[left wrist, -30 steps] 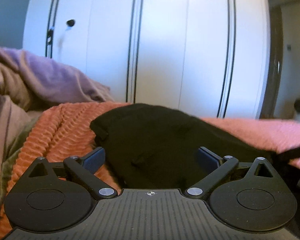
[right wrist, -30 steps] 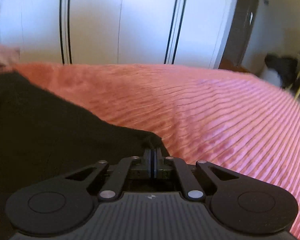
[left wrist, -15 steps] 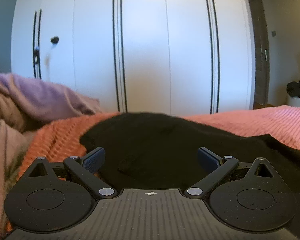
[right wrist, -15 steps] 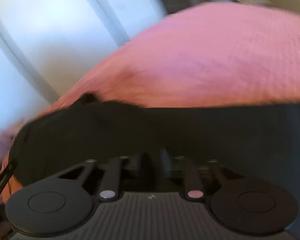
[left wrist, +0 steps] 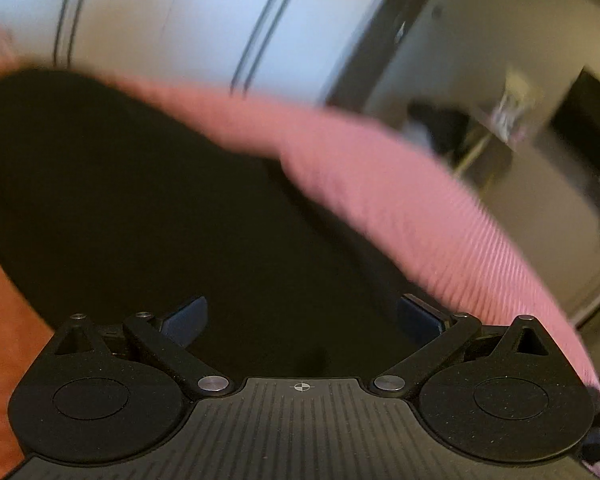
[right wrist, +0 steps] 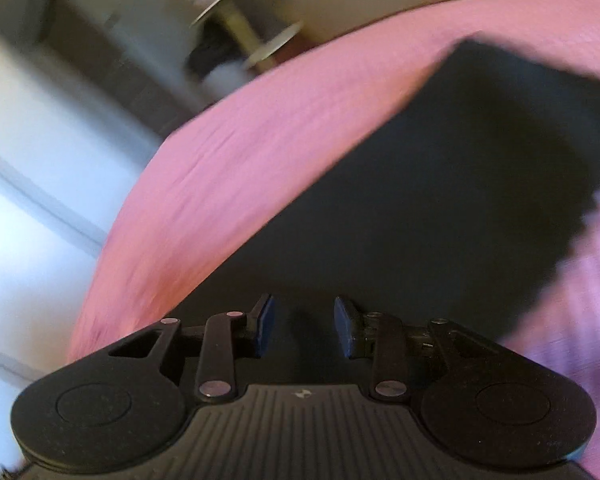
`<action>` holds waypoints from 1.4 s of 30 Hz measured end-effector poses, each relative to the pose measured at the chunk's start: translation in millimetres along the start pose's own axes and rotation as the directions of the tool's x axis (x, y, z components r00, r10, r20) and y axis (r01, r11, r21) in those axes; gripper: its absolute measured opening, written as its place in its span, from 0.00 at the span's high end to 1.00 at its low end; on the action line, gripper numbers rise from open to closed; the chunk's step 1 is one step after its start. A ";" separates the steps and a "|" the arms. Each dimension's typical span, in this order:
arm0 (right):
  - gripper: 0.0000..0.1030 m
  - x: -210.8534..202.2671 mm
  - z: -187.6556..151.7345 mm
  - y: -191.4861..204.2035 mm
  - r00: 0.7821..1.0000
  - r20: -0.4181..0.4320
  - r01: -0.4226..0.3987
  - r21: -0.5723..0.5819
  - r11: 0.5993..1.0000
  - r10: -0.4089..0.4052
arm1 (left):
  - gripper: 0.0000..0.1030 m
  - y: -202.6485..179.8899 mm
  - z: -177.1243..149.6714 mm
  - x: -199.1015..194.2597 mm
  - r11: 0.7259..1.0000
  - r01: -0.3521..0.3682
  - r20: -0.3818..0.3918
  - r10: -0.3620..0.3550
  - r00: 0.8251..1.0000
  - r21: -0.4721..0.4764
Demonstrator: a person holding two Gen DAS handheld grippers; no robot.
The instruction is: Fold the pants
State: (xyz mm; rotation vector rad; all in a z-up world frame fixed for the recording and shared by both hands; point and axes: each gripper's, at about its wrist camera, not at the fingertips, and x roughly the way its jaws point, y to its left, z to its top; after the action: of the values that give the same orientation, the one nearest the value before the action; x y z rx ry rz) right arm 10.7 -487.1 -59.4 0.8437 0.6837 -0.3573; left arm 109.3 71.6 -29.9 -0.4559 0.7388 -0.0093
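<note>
The black pants [left wrist: 140,200] lie on the pink ribbed bedspread [left wrist: 400,200]. In the left wrist view they fill the left and middle, and my left gripper [left wrist: 300,314] hovers over them, wide open and empty. In the right wrist view the pants [right wrist: 460,180] stretch away to a squared end at the upper right on the bedspread [right wrist: 240,160]. My right gripper [right wrist: 304,326] is over the near part of the pants, its jaws partly open with nothing between them. Both views are motion-blurred.
White wardrobe doors [left wrist: 160,12] stand behind the bed. A dark door frame [left wrist: 380,32] and a stand with dark clothing [left wrist: 460,128] lie beyond the bed's right side. The stand also shows in the right wrist view [right wrist: 236,40]. The bed edge drops off at the right [left wrist: 572,340].
My right gripper was shut on the pants' edge a second ago; it has swung round and opened, letting go. My left gripper stayed open and turned right over the pants.
</note>
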 end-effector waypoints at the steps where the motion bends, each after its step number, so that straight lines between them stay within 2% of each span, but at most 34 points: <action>1: 0.69 -7.8 5.2 -11.2 0.999 0.023 0.023 0.020 1.000 -0.024 | 0.00 2.9 -3.3 9.7 0.999 -0.040 -0.038 0.040 0.998 0.006; 3: 0.69 -23.3 15.7 -38.2 0.994 0.072 0.077 0.095 0.992 -0.084 | 0.00 11.8 -4.5 20.2 0.990 -0.134 -0.051 0.136 0.989 0.030; 5: 0.69 -34.5 21.0 -62.8 0.991 0.105 0.067 0.185 0.980 -0.087 | 0.00 22.5 -0.8 22.0 0.981 -0.190 -0.025 0.191 0.981 0.023; 7: 0.69 -40.0 24.3 -81.6 0.987 0.124 0.065 0.273 0.960 -0.103 | 0.00 31.2 1.0 20.2 0.982 -0.184 -0.015 0.183 0.983 -0.031; 9: 0.69 -37.3 22.6 -87.3 0.983 0.143 0.065 0.305 0.950 -0.113 | 0.00 35.9 1.1 18.3 0.984 -0.168 -0.004 0.169 0.986 -0.062; 14: 0.68 -46.2 25.0 -103.1 0.961 0.143 0.174 0.341 0.924 -0.235 | 0.00 31.5 -1.5 18.9 0.982 -0.189 0.003 0.189 0.982 -0.026; 15: 0.68 -50.7 25.0 -112.4 0.962 0.143 0.168 0.355 0.920 -0.231 | 0.00 31.2 -1.5 19.3 0.981 -0.192 0.005 0.192 0.981 -0.021; 18: 0.68 -52.6 29.3 -123.3 0.979 0.141 0.086 0.379 0.921 -0.149 | 0.00 28.9 -2.2 18.3 0.982 -0.185 0.011 0.185 0.983 -0.032; 21: 0.67 -48.8 33.8 -130.1 0.986 0.144 0.019 0.410 0.912 -0.086 | 0.00 26.9 -4.1 12.2 0.989 -0.130 0.037 0.132 0.991 -0.067; 22: 0.63 -46.0 33.7 -132.5 0.987 0.146 0.000 0.426 0.905 -0.069 | 0.00 28.5 -4.1 9.8 0.992 -0.103 0.051 0.107 0.993 -0.076; 24: 0.61 -35.0 36.5 -138.5 0.988 0.152 -0.042 0.468 0.883 -0.034 | 0.00 28.3 -5.1 7.5 0.996 -0.059 0.068 0.064 0.996 -0.070; 26: 0.61 -33.1 34.4 -138.7 0.987 0.159 -0.067 0.491 0.868 -0.013 | 0.00 23.7 -7.0 10.7 0.998 -0.048 0.060 0.051 0.997 -0.047; 27: 0.65 -34.1 34.6 -137.9 0.987 0.162 -0.069 0.486 0.871 -0.012 | 0.00 21.8 -7.6 14.1 0.998 -0.052 0.048 0.053 0.997 -0.032; 28: 0.76 -34.6 34.7 -134.9 0.986 0.163 -0.063 0.473 0.879 -0.017 | 0.00 19.7 -7.0 19.7 0.998 -0.059 0.034 0.060 0.998 -0.017; 30: 0.81 -40.8 31.6 -129.4 0.985 0.171 -0.060 0.436 0.898 -0.017 | 0.00 18.4 -7.5 26.5 0.997 -0.072 0.011 0.072 0.997 -0.003; 37: 0.82 -52.8 38.6 -109.5 0.973 0.230 -0.098 0.350 0.932 0.017 | 0.00 18.0 -4.5 25.8 0.998 -0.068 0.027 0.068 0.997 -0.009; 40: 0.82 -55.3 41.7 -102.1 0.968 0.247 -0.119 0.321 0.940 0.038 | 0.00 20.3 -10.7 12.2 0.999 -0.029 0.062 0.030 0.998 -0.022; 42: 0.75 -50.2 42.4 -102.0 0.972 0.233 -0.092 0.330 0.940 0.014 | 0.00 19.0 -11.0 8.0 1.000 0.000 0.086 0.002 0.996 -0.016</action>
State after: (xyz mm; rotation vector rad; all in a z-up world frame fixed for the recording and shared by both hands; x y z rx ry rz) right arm -64.1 -582.7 -62.6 1.1267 0.3881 -0.5238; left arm 105.2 83.1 -49.9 -0.4683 0.6553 0.0171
